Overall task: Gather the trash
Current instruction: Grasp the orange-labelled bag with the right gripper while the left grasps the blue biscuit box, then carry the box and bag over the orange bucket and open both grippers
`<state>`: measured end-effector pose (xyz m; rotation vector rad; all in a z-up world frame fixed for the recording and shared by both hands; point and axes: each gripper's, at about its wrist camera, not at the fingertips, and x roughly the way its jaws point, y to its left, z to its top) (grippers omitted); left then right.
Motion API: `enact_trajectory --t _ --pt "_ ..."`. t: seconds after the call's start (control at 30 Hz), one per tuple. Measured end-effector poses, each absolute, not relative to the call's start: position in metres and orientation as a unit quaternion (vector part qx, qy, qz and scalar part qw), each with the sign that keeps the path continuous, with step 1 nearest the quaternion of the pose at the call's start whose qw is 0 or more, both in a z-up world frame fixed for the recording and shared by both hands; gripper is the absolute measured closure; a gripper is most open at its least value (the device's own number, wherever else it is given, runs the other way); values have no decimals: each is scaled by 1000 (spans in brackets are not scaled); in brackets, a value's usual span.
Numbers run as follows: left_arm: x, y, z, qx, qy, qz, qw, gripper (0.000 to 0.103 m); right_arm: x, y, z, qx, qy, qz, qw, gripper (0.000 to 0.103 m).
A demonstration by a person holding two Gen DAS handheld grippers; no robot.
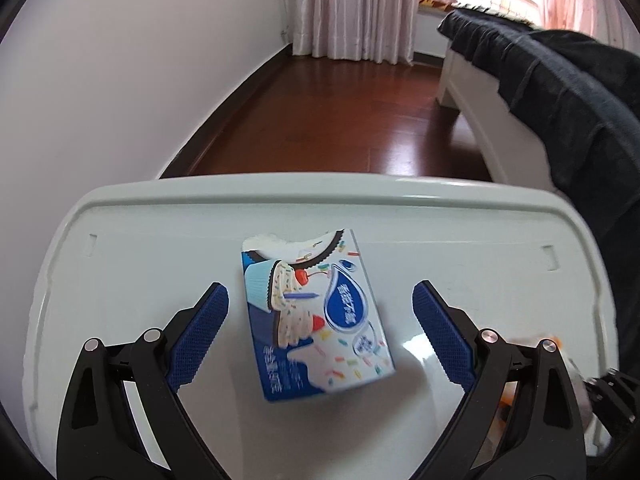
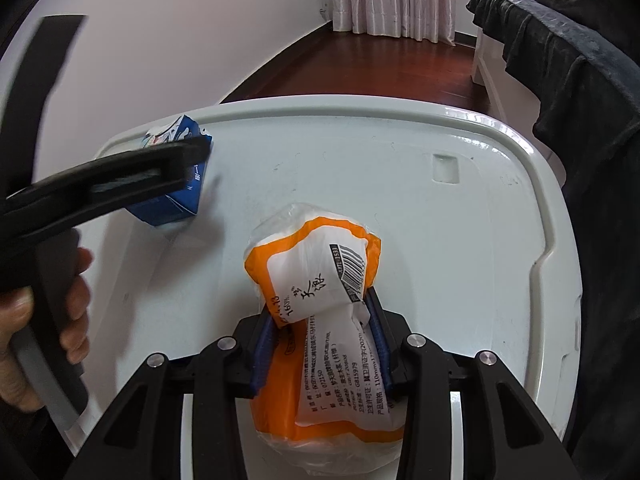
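Note:
A blue and white torn snack box (image 1: 316,316) lies on the white plastic table top (image 1: 460,240). My left gripper (image 1: 320,300) is open, its blue pads on either side of the box, apart from it. In the right wrist view the same box (image 2: 180,184) shows at the far left, partly behind the left gripper's finger (image 2: 120,176). My right gripper (image 2: 322,320) is shut on an orange and white tissue pack (image 2: 316,280), held over the table.
The table's raised rim (image 2: 552,240) runs along the right. Beyond the far edge is red wood floor (image 1: 340,120), a white wall at left, curtains at the back and a bed with dark cloth (image 1: 540,72) on the right.

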<state>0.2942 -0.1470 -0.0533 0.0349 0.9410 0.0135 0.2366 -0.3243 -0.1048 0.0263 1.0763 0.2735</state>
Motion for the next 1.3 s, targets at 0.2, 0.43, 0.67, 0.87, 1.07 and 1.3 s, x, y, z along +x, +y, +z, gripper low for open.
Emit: enact_trajectory --t 0.2,0.43,0.67,0.87,1.07,1.3 --pt "299 -139 -68 13 464 24 886 12 240 -327 -106 15 510 131 850 62" --pt "290 -127 -74 8 455 -6 890 40 239 -324 -106 9 510 128 851 60" --pt "285 -125 -74 18 450 -13 893 45 238 -322 -106 8 508 123 852 60" --pt "274 -119 -71 27 450 -19 892 48 236 -321 -105 18 505 111 856 61" --pt "248 -106 -51 20 438 -30 898 48 230 -323 -104 43 507 94 856 61" --pt "206 -91 -18 31 414 -33 909 48 214 -323 -95 85 510 82 852 61"
